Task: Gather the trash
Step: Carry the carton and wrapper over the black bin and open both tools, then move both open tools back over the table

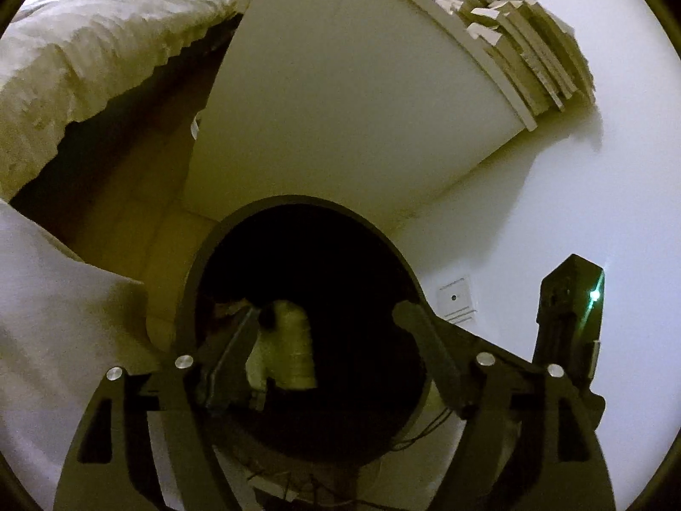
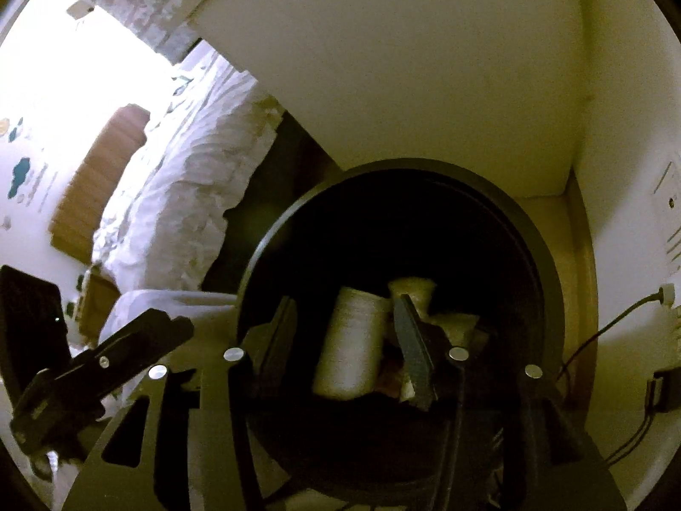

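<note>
A round black trash bin [image 1: 200, 264] stands on the floor below both grippers, also in the right wrist view [image 2: 549, 272]. Inside it lies a pale paper cup [image 1: 293, 349] [image 2: 351, 340] with crumpled pale trash [image 2: 415, 291] beside it. My left gripper [image 1: 327, 319] is open over the bin mouth, nothing between its fingers. My right gripper [image 2: 344, 319] is open above the bin; the cup lies between its fingers but lower, inside the bin. The left gripper also shows at the left of the right wrist view [image 2: 127, 340].
A bed with rumpled white bedding [image 1: 85, 55] [image 2: 187, 179] is to the left. A white cabinet side [image 1: 340, 98] [image 2: 404, 64] stands behind the bin. Wall sockets [image 1: 457, 300] and cables [image 2: 604, 328] are on the right. Stacked books [image 1: 523, 38] sit on top.
</note>
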The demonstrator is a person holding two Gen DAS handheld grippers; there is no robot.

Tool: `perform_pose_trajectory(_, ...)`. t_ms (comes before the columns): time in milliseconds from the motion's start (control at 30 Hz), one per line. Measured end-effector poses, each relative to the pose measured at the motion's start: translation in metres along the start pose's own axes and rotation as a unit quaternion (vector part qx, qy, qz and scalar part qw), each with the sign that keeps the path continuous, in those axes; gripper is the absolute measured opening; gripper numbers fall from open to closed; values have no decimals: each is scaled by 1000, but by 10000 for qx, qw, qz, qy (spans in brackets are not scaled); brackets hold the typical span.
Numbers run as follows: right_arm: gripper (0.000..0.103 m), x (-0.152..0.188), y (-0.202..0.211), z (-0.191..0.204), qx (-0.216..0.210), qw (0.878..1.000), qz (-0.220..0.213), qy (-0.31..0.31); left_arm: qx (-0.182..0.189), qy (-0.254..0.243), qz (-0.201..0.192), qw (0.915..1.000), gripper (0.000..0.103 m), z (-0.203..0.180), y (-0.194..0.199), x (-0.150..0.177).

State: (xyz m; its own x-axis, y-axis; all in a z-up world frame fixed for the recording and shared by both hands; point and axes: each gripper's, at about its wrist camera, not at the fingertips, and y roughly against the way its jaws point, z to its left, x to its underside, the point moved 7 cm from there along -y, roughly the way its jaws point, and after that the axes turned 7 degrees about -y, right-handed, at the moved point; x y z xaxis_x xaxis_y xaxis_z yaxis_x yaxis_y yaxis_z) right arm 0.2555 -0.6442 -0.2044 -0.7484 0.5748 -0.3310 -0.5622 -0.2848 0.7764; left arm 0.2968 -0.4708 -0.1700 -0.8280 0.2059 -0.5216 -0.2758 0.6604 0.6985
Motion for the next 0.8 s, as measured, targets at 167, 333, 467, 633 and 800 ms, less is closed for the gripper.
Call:
perform_pose_trajectory(167,49,19,19,37,-208,9992,45,335,59,-102,-337,9994,83,-10,49,6)
perform_pose_trajectory(333,55,50,34,90,-440,9954,179,838,-62,-277,-703,9971,83,-13,118,27)
perform_pose_trajectory(467,56,87,39,148,-687,9865,435,1418,-389,-416,-872,9946,83,1,171,55)
perform_pose_trajectory(633,60,140,35,218,-907,9666,901,2222,-1125,-570,-946,9875,83,45,228,96)
perform_pose_trajectory(800,60,200,24,281,-955,9355,1356,3118,-2018,-764,-736,9737,88,105,268,139)
